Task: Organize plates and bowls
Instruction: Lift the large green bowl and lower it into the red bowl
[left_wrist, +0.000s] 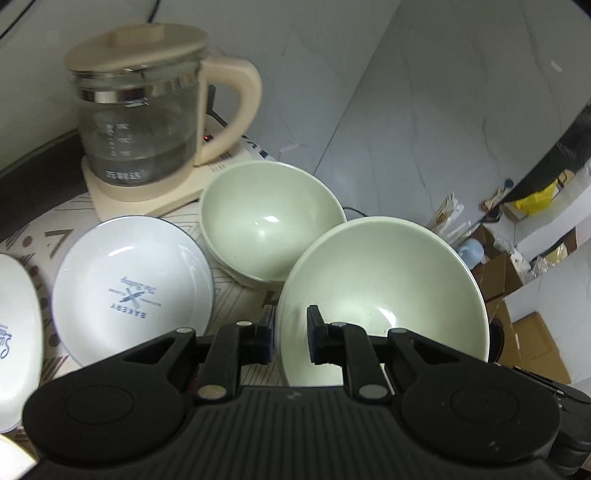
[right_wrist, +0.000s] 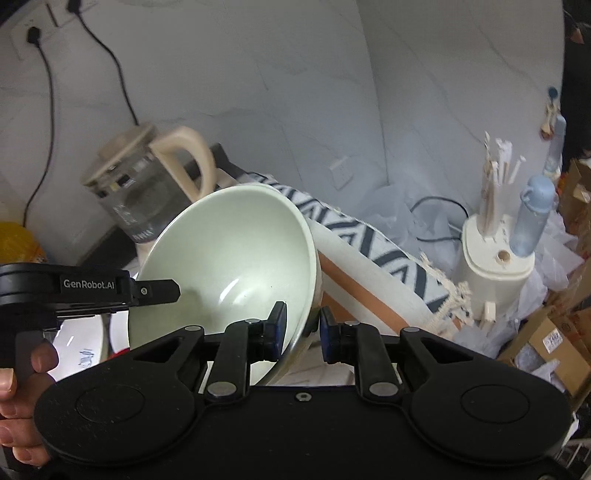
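A pale green bowl (right_wrist: 229, 254) is held tilted above the tabletop (left_wrist: 236, 295), gripped at its rim from two sides. The right gripper (right_wrist: 303, 325) is clamped on the near rim, one finger inside the bowl and one outside against the wall. The left gripper (left_wrist: 291, 332) is closed onto the opposite rim in the same way, its jaws narrowed to the thickness of the wall. The same bowl (left_wrist: 384, 295) is seen from the left wrist view just beside a stack of like green bowls (left_wrist: 269, 221), onto which it is probably meant to be nested.

The bowl is judged to be glazed ceramic or hard melamine: stiff, smooth and rather slippery, moderately heavy, and liable to chip if knocked against the stack. The thin rim is the only practical place to be held, and a firm pinch is needed because the glossy wall could slide between the pads when tilted.

Two white plates (left_wrist: 133, 284) lie flat on the patterned cloth to the left, and a glass kettle (left_wrist: 147, 114) stands behind them.
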